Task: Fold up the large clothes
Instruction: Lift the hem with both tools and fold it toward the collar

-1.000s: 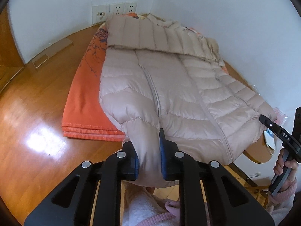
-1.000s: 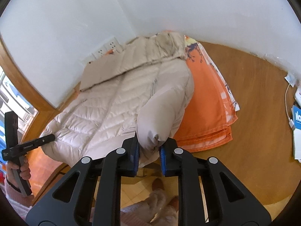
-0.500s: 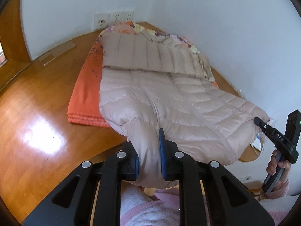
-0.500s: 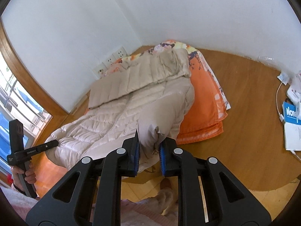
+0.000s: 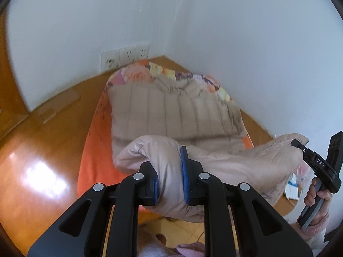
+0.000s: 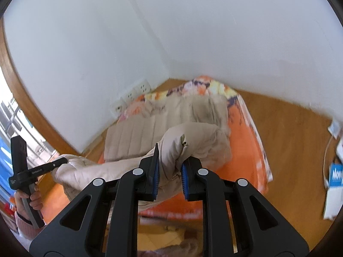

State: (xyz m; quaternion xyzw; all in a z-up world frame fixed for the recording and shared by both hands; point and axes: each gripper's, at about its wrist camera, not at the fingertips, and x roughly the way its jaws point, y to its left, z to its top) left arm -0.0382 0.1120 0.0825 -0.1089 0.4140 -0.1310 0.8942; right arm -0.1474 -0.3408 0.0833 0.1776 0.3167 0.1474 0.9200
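Observation:
A beige quilted puffer jacket (image 5: 175, 111) lies on an orange floral blanket (image 5: 94, 141) on a wooden platform in a white corner. My left gripper (image 5: 170, 171) is shut on one corner of the jacket's hem and holds it raised over the jacket's upper part. My right gripper (image 6: 169, 167) is shut on the other hem corner (image 6: 178, 147), also raised. The hem hangs stretched between the two grippers. The right gripper also shows at the right edge of the left wrist view (image 5: 300, 145). The left gripper shows at the left of the right wrist view (image 6: 64, 161).
Wall sockets (image 5: 126, 57) sit low on the wall behind the blanket. The wooden platform (image 5: 42, 150) extends to the left. Papers and a cable (image 6: 334, 171) lie on the wood at the right. A window (image 6: 12, 128) is at the far left.
Both grippers have lifted the hem and carried it forward over the jacket towards the collar. The lower half of the jacket now hangs raised above the upper half.

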